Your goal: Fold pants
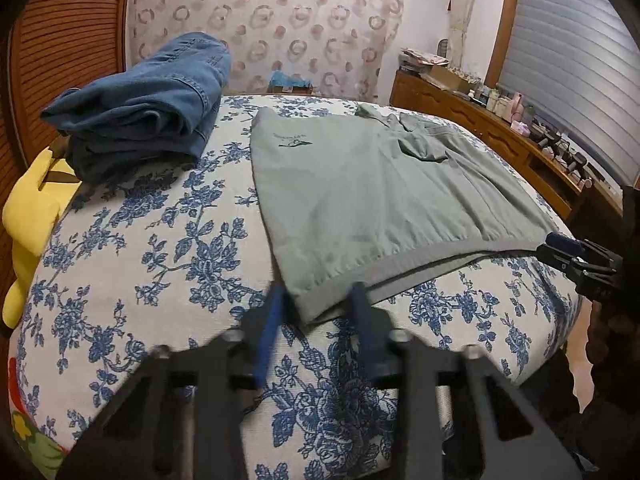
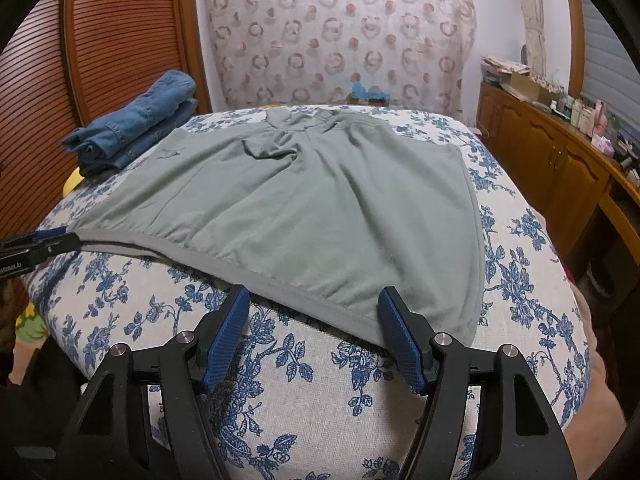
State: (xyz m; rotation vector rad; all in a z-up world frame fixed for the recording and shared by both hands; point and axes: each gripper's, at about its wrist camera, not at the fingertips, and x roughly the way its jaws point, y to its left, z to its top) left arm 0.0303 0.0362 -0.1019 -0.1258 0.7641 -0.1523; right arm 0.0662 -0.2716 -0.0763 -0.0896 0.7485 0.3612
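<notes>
Grey-green shorts [image 1: 360,196] lie spread flat on the floral bed, waistband toward me; they also show in the right wrist view [image 2: 320,208]. My left gripper [image 1: 318,302] is open, its blue pads on either side of the waistband's left corner. It appears from the side in the right wrist view [image 2: 60,238], at that same corner. My right gripper [image 2: 314,300] is open wide, its fingers straddling the waistband near the right end. It shows at the right edge of the left wrist view [image 1: 560,248].
Folded blue jeans [image 1: 140,120] sit at the bed's far left, also in the right wrist view [image 2: 132,128]. A yellow item [image 1: 28,216] lies at the left edge. A wooden cabinet [image 2: 560,160] with clutter runs along the right. A slatted wooden door [image 2: 100,52] stands left.
</notes>
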